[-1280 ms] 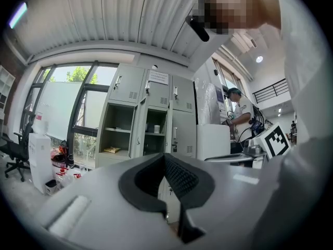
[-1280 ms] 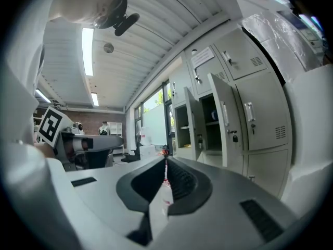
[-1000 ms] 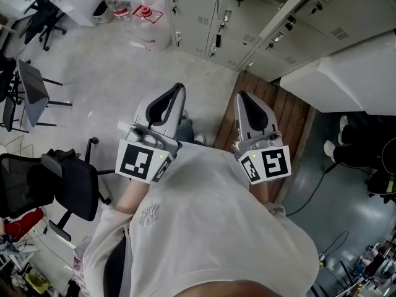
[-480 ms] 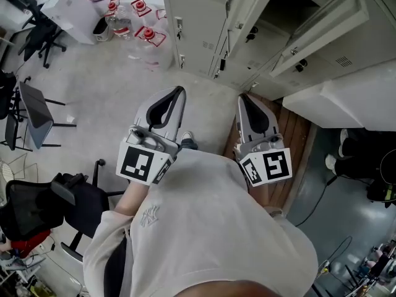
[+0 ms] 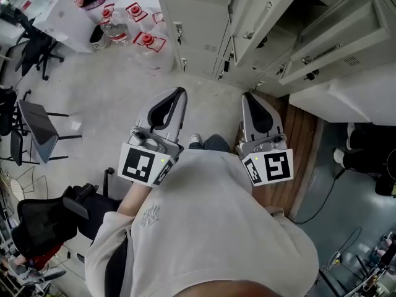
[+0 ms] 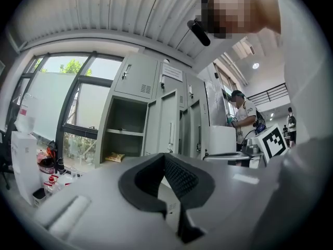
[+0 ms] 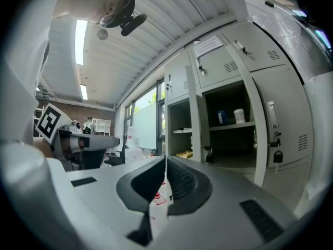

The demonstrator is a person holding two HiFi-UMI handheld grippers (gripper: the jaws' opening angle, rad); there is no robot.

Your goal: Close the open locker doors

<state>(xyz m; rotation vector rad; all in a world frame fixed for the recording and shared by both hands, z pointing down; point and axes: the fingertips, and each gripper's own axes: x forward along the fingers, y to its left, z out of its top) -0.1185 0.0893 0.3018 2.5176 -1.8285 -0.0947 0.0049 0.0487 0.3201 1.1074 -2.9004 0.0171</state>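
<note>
A row of grey lockers (image 5: 204,23) stands ahead, across the top of the head view. Several doors hang open, among them one (image 5: 253,11) in the middle and one (image 5: 337,33) to the right. My left gripper (image 5: 179,92) and right gripper (image 5: 249,96) are held side by side at chest height, short of the lockers, both shut and holding nothing. In the left gripper view an open compartment (image 6: 125,134) with a shelf and an ajar door (image 6: 169,129) lie beyond the jaws. In the right gripper view there are open compartments (image 7: 229,124) and a padlocked door (image 7: 281,129).
Large water bottles (image 5: 145,42) and a white box (image 5: 62,20) stand on the floor to the left of the lockers. Office chairs (image 5: 34,119) (image 5: 55,215) sit at the left. A wooden platform (image 5: 300,141) and a cable (image 5: 325,193) lie to the right. A person (image 6: 242,119) stands far right in the left gripper view.
The lockers have drawn closer and lower in the head view as the person stepped forward. Both grippers stay shut in the same pose.
</note>
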